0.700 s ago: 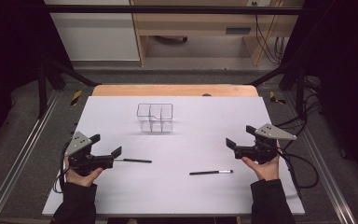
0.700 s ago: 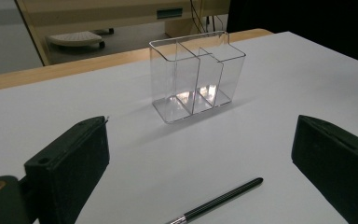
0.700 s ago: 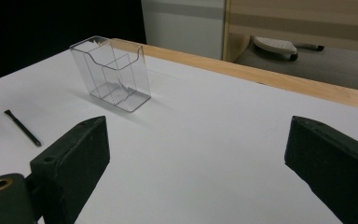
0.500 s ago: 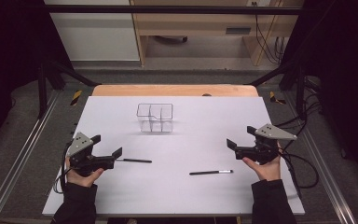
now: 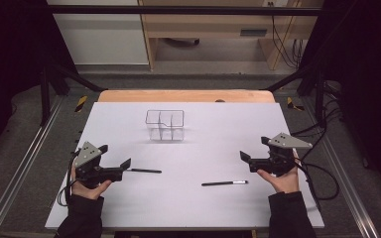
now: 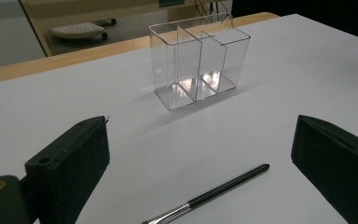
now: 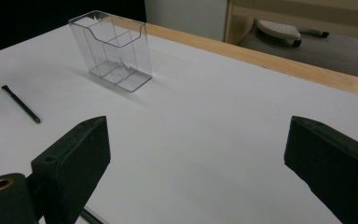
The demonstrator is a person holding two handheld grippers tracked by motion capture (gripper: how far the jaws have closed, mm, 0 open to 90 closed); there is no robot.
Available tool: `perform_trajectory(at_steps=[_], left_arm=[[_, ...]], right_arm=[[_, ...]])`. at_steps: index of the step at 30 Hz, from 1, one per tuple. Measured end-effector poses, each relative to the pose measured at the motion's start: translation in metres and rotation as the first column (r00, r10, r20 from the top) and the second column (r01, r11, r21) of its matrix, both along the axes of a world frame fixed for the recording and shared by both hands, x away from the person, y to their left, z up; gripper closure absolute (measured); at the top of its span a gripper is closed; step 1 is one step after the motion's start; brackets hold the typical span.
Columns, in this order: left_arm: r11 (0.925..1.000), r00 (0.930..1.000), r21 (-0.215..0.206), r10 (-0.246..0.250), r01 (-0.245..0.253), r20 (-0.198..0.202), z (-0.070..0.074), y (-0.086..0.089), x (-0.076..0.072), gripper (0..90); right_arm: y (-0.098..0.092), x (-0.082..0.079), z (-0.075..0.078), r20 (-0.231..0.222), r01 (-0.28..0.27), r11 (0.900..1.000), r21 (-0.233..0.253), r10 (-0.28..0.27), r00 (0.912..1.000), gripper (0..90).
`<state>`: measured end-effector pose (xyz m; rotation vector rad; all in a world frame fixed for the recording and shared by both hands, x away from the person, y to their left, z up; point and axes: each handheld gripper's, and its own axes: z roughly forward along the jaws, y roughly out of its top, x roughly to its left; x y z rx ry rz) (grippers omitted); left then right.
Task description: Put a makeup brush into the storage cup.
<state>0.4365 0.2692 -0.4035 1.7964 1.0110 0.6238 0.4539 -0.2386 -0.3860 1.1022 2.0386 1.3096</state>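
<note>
Clear plastic, walled into three compartments, the organiser (image 5: 165, 125) stands upright toward the far middle of the white table (image 5: 228, 129), with nothing in it that I can make out. Two slim dark brushes lie flat on the near half of the sheet, well apart from each other and from the organiser.

The left gripper (image 5: 124, 165) is held low over the near left part of the table, its jaws spread wide apart and gripping nothing. The left brush (image 5: 144, 171) lies just beyond it, its near end right at the jaw tips; in the left gripper view this brush (image 6: 209, 195) sits on the table between the two black jaws, its metal ferrule pointing back toward the camera, the dark handle running away to the right. I cannot tell whether either jaw touches it.

The right gripper (image 5: 245, 159) is held over the near right part, and its jaws stand wide apart too, with bare table between them. The right brush (image 5: 224, 183) lies on the sheet just to the near left of that gripper, clear of it, with a pale band near its right end.

From the right gripper view the organiser (image 7: 112, 50) appears at the upper left, its scooped front wall facing the camera, and the left brush (image 7: 20, 103) lies at the far left edge.
</note>
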Motion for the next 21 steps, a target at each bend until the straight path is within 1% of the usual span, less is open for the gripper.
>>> perform_trajectory(at_steps=[3,10,11,14,16,17,18,21], left_arm=[[1.0,1.0,0.001,0.0,0.0,-0.002,-0.001,0.0,0.0,3.5],[0.9999,0.9999,0.011,0.0,0.0,-0.01,-0.003,0.0,0.001,3.7],[0.9999,0.9999,0.013,0.001,-0.001,-0.011,-0.003,0.0,0.001,3.6],[0.9999,0.9999,0.016,0.002,-0.002,-0.013,-0.004,0.0,0.001,3.6],[0.9998,0.9999,0.019,0.001,-0.001,-0.016,-0.004,-0.001,0.001,3.7],[0.9998,0.9998,0.021,0.001,0.0,-0.018,-0.004,-0.001,0.001,3.7],[0.9997,0.9998,0.023,0.001,-0.001,-0.02,-0.005,-0.001,0.001,3.7],[0.9996,0.9997,0.027,0.001,0.0,-0.022,-0.005,-0.002,0.001,3.6]], right_arm=[[0.002,-0.001,0.0,-0.003,-0.013,1.0,-0.004,0.013,0.9999,7.3],[0.01,-0.003,-0.001,-0.023,-0.038,0.999,-0.033,0.037,0.9991,7.4],[0.013,-0.003,-0.003,-0.04,-0.054,0.998,-0.043,0.052,0.9978,7.5],[0.017,-0.003,-0.006,-0.058,-0.068,0.996,-0.057,0.064,0.9962,7.4],[0.026,-0.001,-0.012,-0.086,-0.091,0.991,-0.094,0.083,0.9929,7.7],[0.026,-0.001,-0.012,-0.086,-0.091,0.991,-0.094,0.083,0.9929,7.7],[0.031,-0.001,-0.017,-0.101,-0.111,0.988,-0.106,0.1,0.9898,8.1],[0.035,-0.001,-0.021,-0.118,-0.124,0.985,-0.121,0.11,0.9869,8.2]])
